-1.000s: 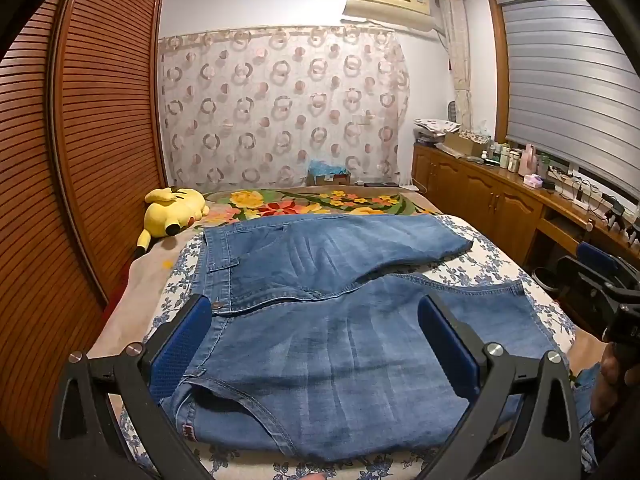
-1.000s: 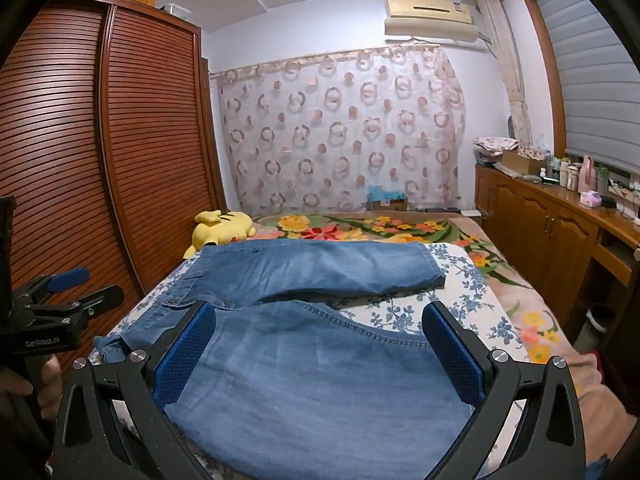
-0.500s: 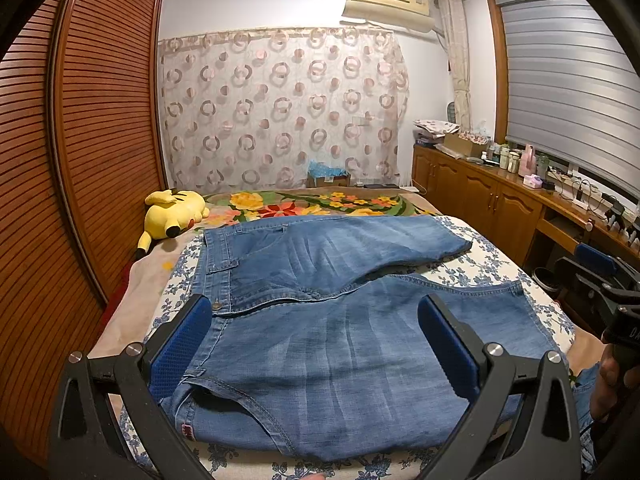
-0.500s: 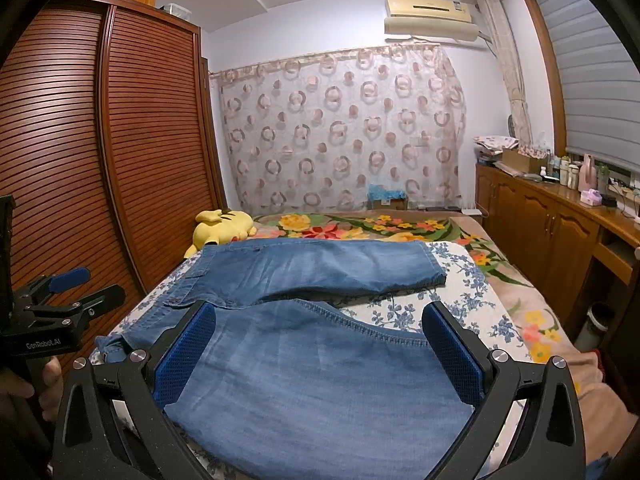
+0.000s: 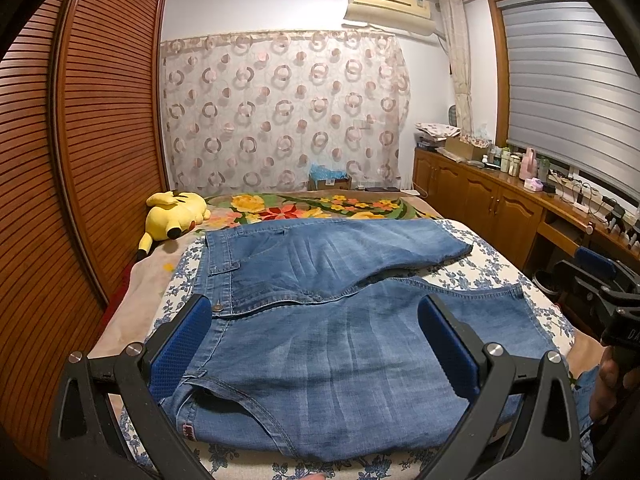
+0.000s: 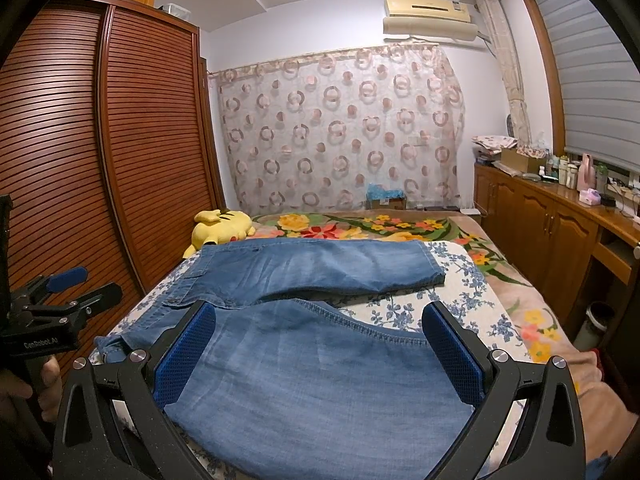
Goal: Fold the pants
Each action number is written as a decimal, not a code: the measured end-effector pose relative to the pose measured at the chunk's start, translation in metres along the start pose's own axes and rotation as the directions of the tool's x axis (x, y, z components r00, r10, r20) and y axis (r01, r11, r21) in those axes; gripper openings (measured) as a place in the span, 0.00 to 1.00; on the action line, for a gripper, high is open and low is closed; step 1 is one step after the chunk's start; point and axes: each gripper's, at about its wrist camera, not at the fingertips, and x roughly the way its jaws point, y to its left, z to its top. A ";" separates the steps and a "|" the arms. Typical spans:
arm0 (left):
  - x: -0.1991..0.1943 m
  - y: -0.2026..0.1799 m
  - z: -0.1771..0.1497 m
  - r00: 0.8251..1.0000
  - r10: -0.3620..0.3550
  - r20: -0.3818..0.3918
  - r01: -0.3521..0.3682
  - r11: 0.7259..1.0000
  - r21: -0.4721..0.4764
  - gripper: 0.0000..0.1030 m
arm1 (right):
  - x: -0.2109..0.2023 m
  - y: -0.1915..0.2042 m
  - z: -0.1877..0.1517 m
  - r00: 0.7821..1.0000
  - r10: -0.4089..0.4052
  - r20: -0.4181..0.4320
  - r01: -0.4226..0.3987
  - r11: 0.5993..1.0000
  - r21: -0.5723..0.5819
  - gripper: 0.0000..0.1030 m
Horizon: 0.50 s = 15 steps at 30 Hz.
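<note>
Nothing shifted since a second ago — both grippers as before. Left wrist view: left gripper (image 5: 314,344) with fingers wide apart above one pair of jeans (image 5: 320,320), flat on the bed (image 5: 496,264); one yellow plush (image 5: 176,216) beyond. Right wrist view: right gripper (image 6: 320,354) likewise spread, gripping nothing — over one trouser leg.

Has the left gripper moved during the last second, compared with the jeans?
No. In the left wrist view the left gripper frames the jeans as before; its left fingertip still sits beside the waistband button.
</note>
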 end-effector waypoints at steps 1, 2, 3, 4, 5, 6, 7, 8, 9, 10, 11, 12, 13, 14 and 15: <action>0.000 0.000 0.000 1.000 0.001 0.000 -0.001 1.000 0.000 1.00 | 0.000 0.000 0.000 1.000 -0.001 0.000 0.001 1.000 0.000 1.00; 0.001 0.000 0.000 1.000 0.001 0.001 -0.001 1.000 0.000 1.00 | 0.000 0.000 0.000 1.000 -0.001 0.001 0.001 1.000 0.000 1.00; 0.000 0.000 0.000 1.000 0.000 0.001 0.000 1.000 0.000 1.00 | 0.000 0.000 0.000 1.000 0.000 0.000 0.000 1.000 0.000 1.00; 0.000 0.000 0.000 1.000 0.000 0.001 0.000 1.000 0.000 1.00 | 0.000 0.000 0.000 1.000 0.000 0.000 0.000 1.000 0.001 1.00; 0.001 0.000 0.000 1.000 0.000 0.001 0.000 1.000 0.000 1.00 | 0.000 0.000 0.000 1.000 -0.001 0.001 0.001 1.000 0.000 1.00; 0.001 0.000 0.000 1.000 0.000 0.001 0.000 1.000 0.000 1.00 | 0.000 0.000 0.000 1.000 0.000 0.000 0.000 1.000 0.000 1.00; -0.002 0.000 0.007 1.000 0.000 0.001 0.000 1.000 0.000 1.00 | 0.000 0.000 0.000 1.000 -0.001 0.001 0.001 1.000 0.000 1.00; -0.002 0.000 0.007 1.000 0.000 0.002 0.000 1.000 -0.001 1.00 | 0.000 0.000 0.000 1.000 -0.001 0.001 0.001 1.000 0.000 1.00; -0.002 0.000 0.007 1.000 0.000 0.002 0.000 1.000 0.000 1.00 | 0.000 0.000 0.000 1.000 0.000 0.001 0.000 1.000 0.000 1.00; -0.002 0.000 0.008 1.000 0.000 0.002 0.000 1.000 0.000 1.00 | 0.000 0.000 0.000 1.000 -0.001 0.001 0.001 1.000 0.000 1.00; -0.002 0.000 0.007 1.000 0.000 0.003 0.000 1.000 0.000 1.00 | 0.000 0.000 0.000 1.000 -0.001 0.001 0.001 1.000 0.000 1.00; -0.002 0.000 0.007 1.000 -0.001 0.003 0.001 1.000 0.000 1.00 | 0.000 0.000 0.000 1.000 -0.001 0.001 0.001 1.000 0.000 1.00; -0.002 0.000 0.007 1.000 0.000 0.004 0.000 1.000 -0.001 1.00 | 0.000 0.000 0.000 1.000 -0.001 0.000 0.001 1.000 0.001 1.00; -0.002 0.000 0.007 1.000 0.000 0.004 0.000 1.000 0.000 1.00 | 0.000 0.000 0.000 1.000 0.000 0.000 0.000 1.000 0.001 1.00; -0.002 0.000 0.007 1.000 0.000 0.004 0.000 1.000 0.000 1.00 | 0.000 0.000 0.000 1.000 -0.001 0.000 0.001 1.000 0.000 1.00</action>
